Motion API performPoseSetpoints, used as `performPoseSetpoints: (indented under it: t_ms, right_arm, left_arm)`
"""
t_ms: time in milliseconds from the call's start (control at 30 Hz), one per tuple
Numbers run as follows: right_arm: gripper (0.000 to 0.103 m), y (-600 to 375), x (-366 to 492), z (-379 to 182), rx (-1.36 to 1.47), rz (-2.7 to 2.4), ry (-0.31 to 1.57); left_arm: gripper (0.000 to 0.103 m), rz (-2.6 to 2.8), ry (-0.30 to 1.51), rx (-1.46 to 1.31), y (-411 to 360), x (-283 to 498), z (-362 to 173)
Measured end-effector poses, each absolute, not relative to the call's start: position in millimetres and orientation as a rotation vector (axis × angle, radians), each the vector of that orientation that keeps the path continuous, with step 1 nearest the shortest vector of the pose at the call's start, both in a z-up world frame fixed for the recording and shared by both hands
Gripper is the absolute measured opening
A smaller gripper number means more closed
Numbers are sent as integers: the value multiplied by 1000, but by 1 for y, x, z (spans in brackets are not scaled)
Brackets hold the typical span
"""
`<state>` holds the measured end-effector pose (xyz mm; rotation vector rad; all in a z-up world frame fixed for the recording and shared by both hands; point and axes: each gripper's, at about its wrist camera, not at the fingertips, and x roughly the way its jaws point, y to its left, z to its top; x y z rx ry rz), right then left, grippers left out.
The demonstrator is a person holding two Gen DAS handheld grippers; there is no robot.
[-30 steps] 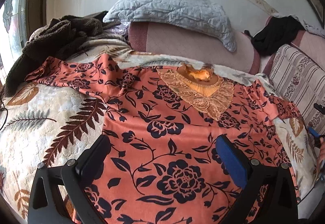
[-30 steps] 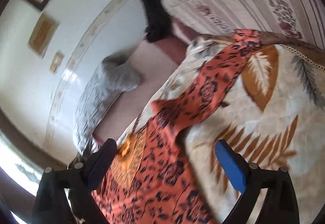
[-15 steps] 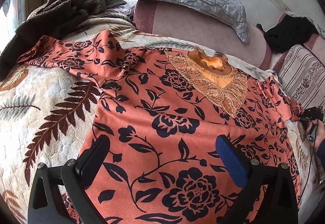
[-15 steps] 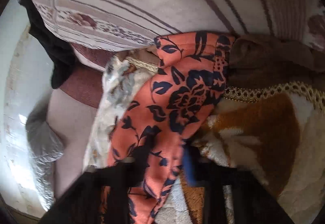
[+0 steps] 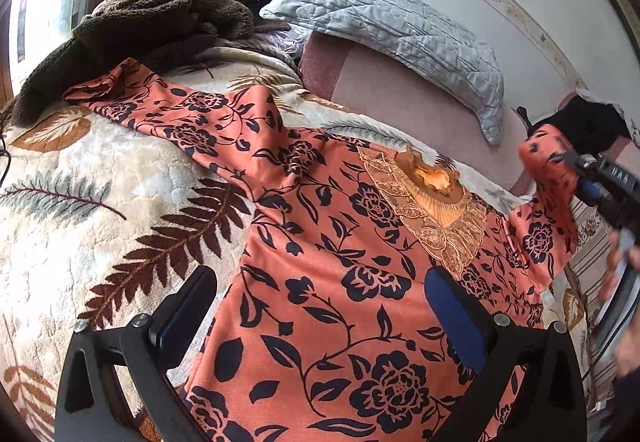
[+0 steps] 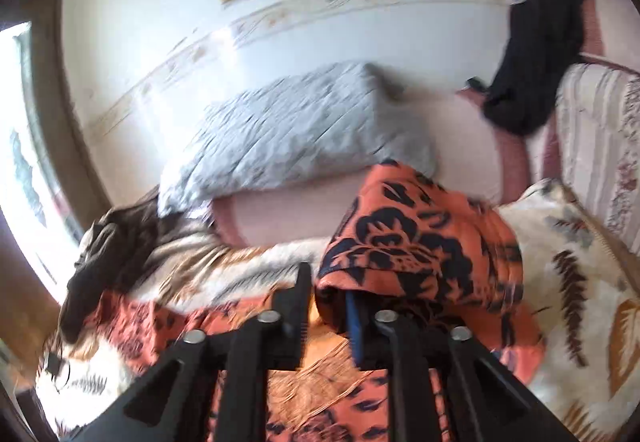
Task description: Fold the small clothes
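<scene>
**On the bed: one sleeve lifted, one tool idle**

Across the leaf-print blanket (image 5: 80, 226) the orange floral garment (image 5: 340, 282) lies spread front-up, its gold lace collar (image 5: 436, 209) toward the grey pillow (image 5: 400, 37). Above the garment's body the left tool (image 5: 320, 314) hangs with fingers wide, gripping nothing. Right of the collar, the right tool (image 6: 326, 306) has closed to a narrow gap on the sleeve (image 6: 416, 238), raised off the blanket. Left of the pillow sits a brown fleece heap (image 5: 132, 29).

Leaf-print blanket (image 5: 80, 226) over bed; grey quilted pillow (image 5: 400, 37) against wall; brown fleece heap (image 5: 132, 29) at left; black garment (image 6: 532, 53) draped on striped cushion (image 6: 600, 145).
</scene>
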<state>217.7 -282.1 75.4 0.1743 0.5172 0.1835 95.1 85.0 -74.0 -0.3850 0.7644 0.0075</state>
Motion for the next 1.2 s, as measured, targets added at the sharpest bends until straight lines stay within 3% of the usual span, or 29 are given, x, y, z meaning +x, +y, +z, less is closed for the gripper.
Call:
performPoseSetpoints:
  t_ms: [33,67,200,467,700,800,867,900,933,967,1000,1200]
  right_arm:
    - [96,-266,218,48,172,204,585]
    - [99,-252,218,22,172,217,641]
    - [99,-251,166,-65,331,197,772]
    - [100,-303,86,-64,554,214,570]
    - [100,-309,102,-75,708,275,564]
    - [100,-314,106,-77,743,277,563]
    - [100,-318,108,-78,744,262,565]
    - [100,-320,109,-79,749,259,566]
    - [100,-322,109,-79,761,261,569]
    - [100,-323,110,-80,769,262,575]
    - [100,-323,110,-81,773,266,577]
    - [100,-327,110,-82,770,275,583]
  left_arm:
    - [103,13,767,-390,88,95,-75]
    - [103,18,771,-394,92,94,-76]
    - [103,50,759,-408,104,88,-76]
    - [103,-1,771,-369,89,102,-63]
    - [101,-30,958,-441,66,205,-72]
    - [76,26,1095,-414,55,243,-102]
    - [53,33,1180,-441,54,257,-123]
    - [49,49,1205,-447,55,261,-131]
    - [38,75,1200,-431,56,263,-132]
    - [14,98,1192,-413,56,264,-131]
    - [6,92,1196,-415,56,265,-130]
    - [4,117,932,-306,53,228,-72]
